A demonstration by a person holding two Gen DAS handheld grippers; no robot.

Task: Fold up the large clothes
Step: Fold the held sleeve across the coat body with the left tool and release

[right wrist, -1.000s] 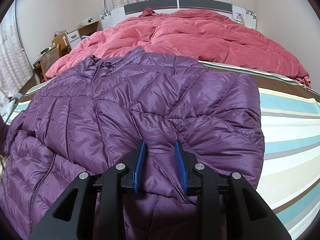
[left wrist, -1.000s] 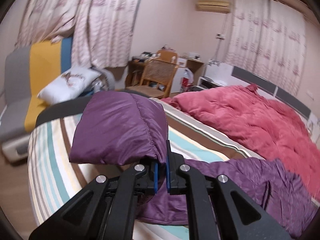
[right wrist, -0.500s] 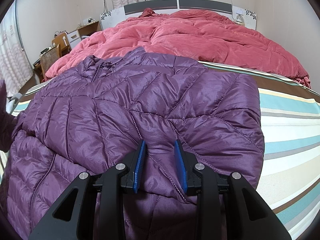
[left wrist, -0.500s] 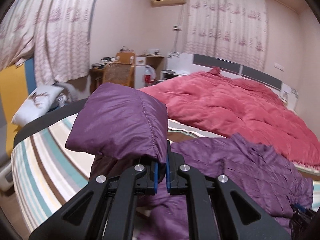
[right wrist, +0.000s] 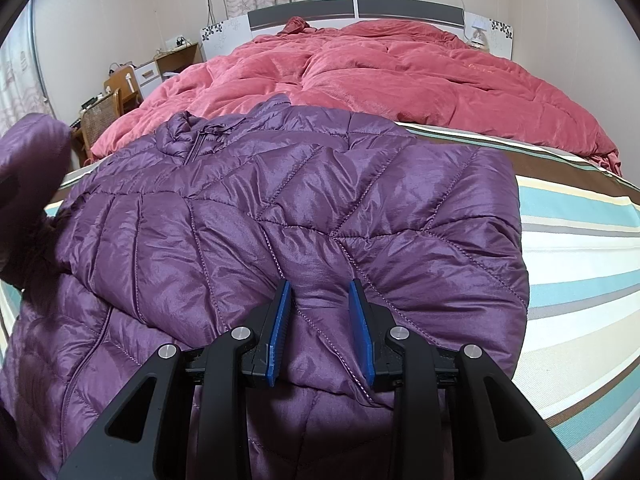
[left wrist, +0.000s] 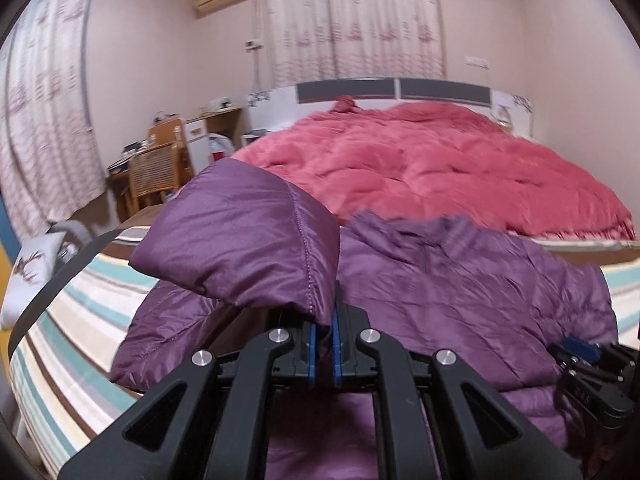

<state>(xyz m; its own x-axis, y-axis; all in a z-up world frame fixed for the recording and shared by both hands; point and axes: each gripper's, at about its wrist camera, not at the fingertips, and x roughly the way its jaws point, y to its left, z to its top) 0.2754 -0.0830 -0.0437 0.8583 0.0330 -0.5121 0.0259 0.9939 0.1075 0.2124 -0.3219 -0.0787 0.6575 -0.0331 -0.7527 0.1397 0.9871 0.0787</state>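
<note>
A sleeve [left wrist: 248, 236] is held in the left tool [left wrist: 323, 344], lifted over the jacket [right wrist: 280, 208] on the bed [right wrist: 580, 240]. The hem is pinned between the right tool's [right wrist: 320, 332] narrowly parted pads. Next, laying the sleeve across is likely called for.

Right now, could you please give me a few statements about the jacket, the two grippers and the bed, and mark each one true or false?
1. The left gripper is shut on a lifted sleeve of the purple jacket. True.
2. The right gripper has its jaws fully closed. False: they stand apart, with a fold of the jacket between them.
3. The jacket lies on a striped sheet. True.
4. The red quilt covers the jacket. False: it lies beyond the jacket, toward the headboard.
5. The jacket is green. False: it is purple.
</note>
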